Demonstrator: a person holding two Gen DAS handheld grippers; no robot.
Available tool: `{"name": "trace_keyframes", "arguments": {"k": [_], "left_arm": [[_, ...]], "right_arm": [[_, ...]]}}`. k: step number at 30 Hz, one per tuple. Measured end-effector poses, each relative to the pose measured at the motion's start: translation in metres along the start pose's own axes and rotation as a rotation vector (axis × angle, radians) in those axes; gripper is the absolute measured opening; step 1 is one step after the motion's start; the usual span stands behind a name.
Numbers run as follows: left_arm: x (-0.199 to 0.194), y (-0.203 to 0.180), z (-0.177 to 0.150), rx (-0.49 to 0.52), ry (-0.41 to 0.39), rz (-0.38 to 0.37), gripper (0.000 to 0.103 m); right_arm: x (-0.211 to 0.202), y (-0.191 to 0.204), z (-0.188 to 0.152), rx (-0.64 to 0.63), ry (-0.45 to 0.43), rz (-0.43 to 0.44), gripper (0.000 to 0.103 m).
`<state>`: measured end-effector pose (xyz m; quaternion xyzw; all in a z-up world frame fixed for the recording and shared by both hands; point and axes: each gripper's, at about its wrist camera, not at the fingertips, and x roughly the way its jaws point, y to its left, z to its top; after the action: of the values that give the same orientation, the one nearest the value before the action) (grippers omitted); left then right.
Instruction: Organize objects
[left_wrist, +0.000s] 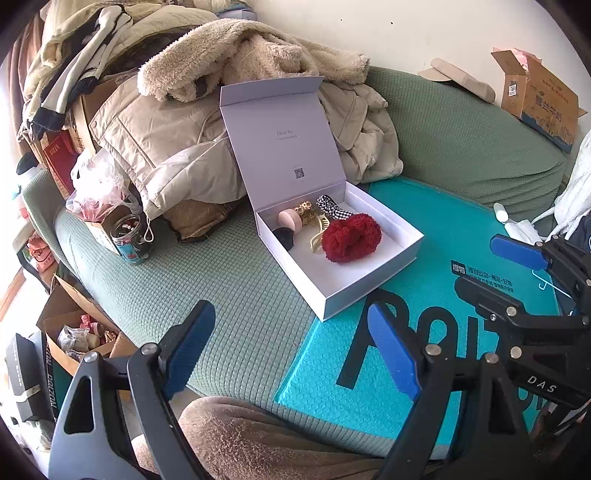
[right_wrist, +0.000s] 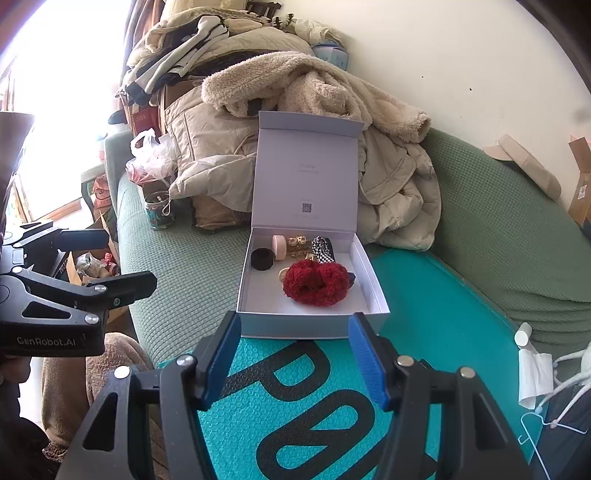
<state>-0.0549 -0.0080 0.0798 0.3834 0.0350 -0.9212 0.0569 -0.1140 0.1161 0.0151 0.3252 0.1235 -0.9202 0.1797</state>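
A white box (left_wrist: 373, 284) (right_wrist: 314, 325) with its lid (left_wrist: 280, 133) (right_wrist: 306, 173) standing open sits on the green sofa. Inside lie a red fluffy scrunchie (left_wrist: 351, 236) (right_wrist: 317, 282), a checkered bow (left_wrist: 330, 208) (right_wrist: 322, 249), a cream hair claw (left_wrist: 319, 232), gold clips (left_wrist: 306, 212) (right_wrist: 298, 245), a pink round piece (left_wrist: 290, 219) (right_wrist: 279, 246) and a black round piece (left_wrist: 284, 236) (right_wrist: 263, 258). My left gripper (left_wrist: 291, 347) is open and empty, in front of the box. My right gripper (right_wrist: 295, 354) is open and empty, just before the box's front wall; it shows in the left wrist view (left_wrist: 517, 266).
A teal mat (left_wrist: 424, 332) (right_wrist: 332, 406) lies under the box's near corner. Beige coats (left_wrist: 207, 122) (right_wrist: 295, 122) pile behind the lid. A tin can (left_wrist: 133, 236) (right_wrist: 159, 210) and plastic bag (left_wrist: 99, 184) stand left. Cardboard boxes (left_wrist: 539, 99) rest on the sofa back. A hanger (right_wrist: 546, 428) lies right.
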Motion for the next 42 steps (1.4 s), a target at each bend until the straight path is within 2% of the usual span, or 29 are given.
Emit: {"name": "trace_keyframes", "arguments": {"k": [18, 42], "left_arm": [[-0.011, 0.003, 0.001, -0.003, 0.009, 0.032, 0.084], [-0.018, 0.002, -0.004, -0.018, 0.013, 0.032, 0.084]], "right_arm": [[-0.005, 0.003, 0.002, -0.012, 0.004, 0.0, 0.061], [-0.007, 0.005, -0.001, -0.021, 0.007, -0.001, 0.061]]}}
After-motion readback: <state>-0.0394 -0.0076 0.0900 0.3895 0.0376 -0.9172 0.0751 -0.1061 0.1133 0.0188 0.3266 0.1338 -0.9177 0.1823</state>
